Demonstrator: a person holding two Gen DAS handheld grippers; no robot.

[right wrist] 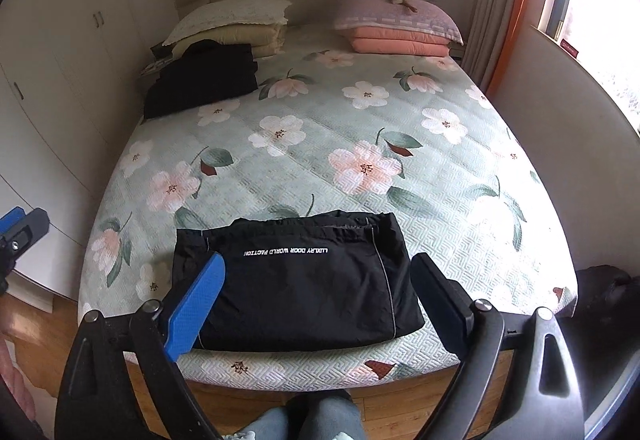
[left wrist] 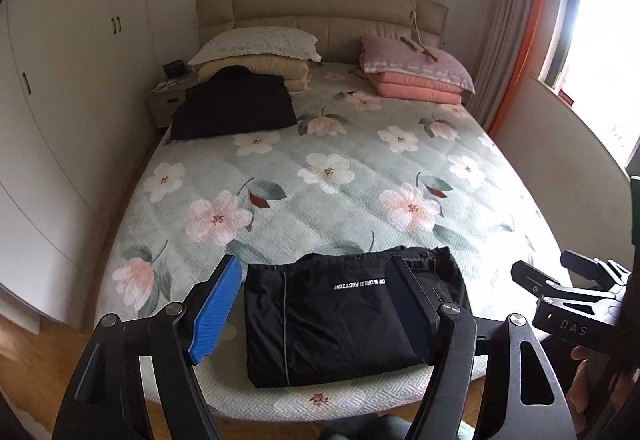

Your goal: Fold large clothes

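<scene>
Both grippers, left gripper and right gripper, hover wide open and empty above the folded black nylon garment; best to press its edges flat.

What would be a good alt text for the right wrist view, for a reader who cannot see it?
A folded black garment with white lettering lies at the near edge of a floral bed, framed by the open right tongs, which hold nothing. Another black garment lies near the pillows, and the left tongs show at the left edge.
</scene>
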